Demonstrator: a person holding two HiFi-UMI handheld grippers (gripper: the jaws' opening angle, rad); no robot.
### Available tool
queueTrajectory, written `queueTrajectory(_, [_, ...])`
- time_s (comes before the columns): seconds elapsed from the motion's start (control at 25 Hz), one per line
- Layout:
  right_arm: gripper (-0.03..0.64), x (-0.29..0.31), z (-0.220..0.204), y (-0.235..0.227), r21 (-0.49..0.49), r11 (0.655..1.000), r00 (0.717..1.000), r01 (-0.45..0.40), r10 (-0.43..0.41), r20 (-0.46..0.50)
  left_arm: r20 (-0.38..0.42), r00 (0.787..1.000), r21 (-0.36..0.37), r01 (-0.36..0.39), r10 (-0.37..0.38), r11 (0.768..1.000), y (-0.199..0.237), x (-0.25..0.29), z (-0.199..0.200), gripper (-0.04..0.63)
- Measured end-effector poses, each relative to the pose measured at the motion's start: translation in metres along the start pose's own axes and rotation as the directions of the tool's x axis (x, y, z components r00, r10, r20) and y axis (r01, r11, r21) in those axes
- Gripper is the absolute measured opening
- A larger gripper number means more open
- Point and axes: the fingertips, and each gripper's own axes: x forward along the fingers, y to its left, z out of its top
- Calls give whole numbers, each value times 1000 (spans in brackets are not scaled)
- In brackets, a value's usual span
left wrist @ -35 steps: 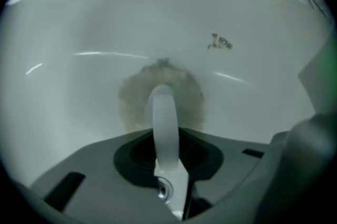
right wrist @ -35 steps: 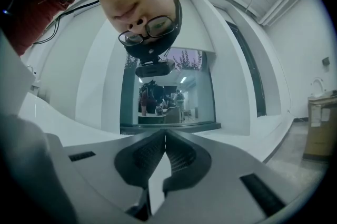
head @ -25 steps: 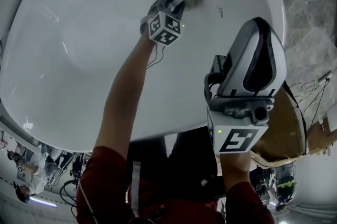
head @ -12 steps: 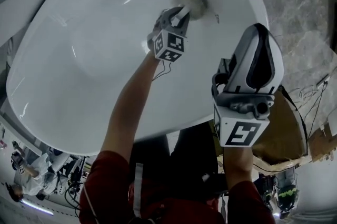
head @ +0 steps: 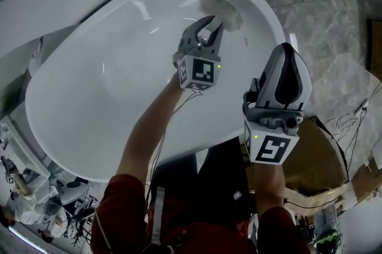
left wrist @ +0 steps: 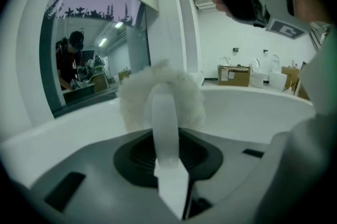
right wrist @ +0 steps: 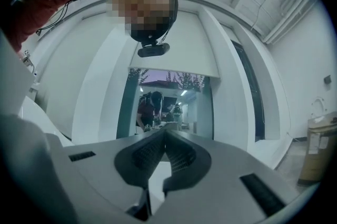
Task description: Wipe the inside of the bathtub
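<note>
White oval bathtub (head: 101,80) stands on grey marbled floor (head: 325,14). 1 fluffy white scrubber (head: 225,9) lies against tub's inner wall, just beyond left gripper (head: 212,23) jaw tips, handle clamped between them.

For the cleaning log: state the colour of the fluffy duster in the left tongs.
The duster is white, clearest in the left gripper view.
</note>
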Motion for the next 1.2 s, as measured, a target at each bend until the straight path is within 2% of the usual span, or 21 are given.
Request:
queueTrajectory(0.12, [12,6,20,-1,-10,1000,999,5,-4,49,69,997,38,-34,32,999,20,-2,44,94])
queueTrajectory(0.24, [12,6,33,-4,-10,1000,998,15,-14,60,75,997,41,-27,24,999,23,-5,71,94])
queueTrajectory(0.44, [12,7,28,-16,-3,999,998,39,-39,58,43,999,24,-22,21,999,24,15,72,94])
queueTrajectory(0.56, [12,7,17,-27,37,997,997,66,-67,44,53,998,46,-30,27,998,20,22,74,94])
queueTrajectory(0.76, [12,10,4,-30,31,997,997,68,-69,34,49,998,66,-37,34,997,13,30,63,94])
queueTrajectory(0.96, [12,14,-14,-23,27,998,998,55,-55,11,41,999,33,-32,30,999,12,37,35,94])
queueTrajectory(1.2, [12,20,-53,-14,40,999,999,37,-36,-32,-12,1000,-21,-18,17,1000,11,54,-15,94])
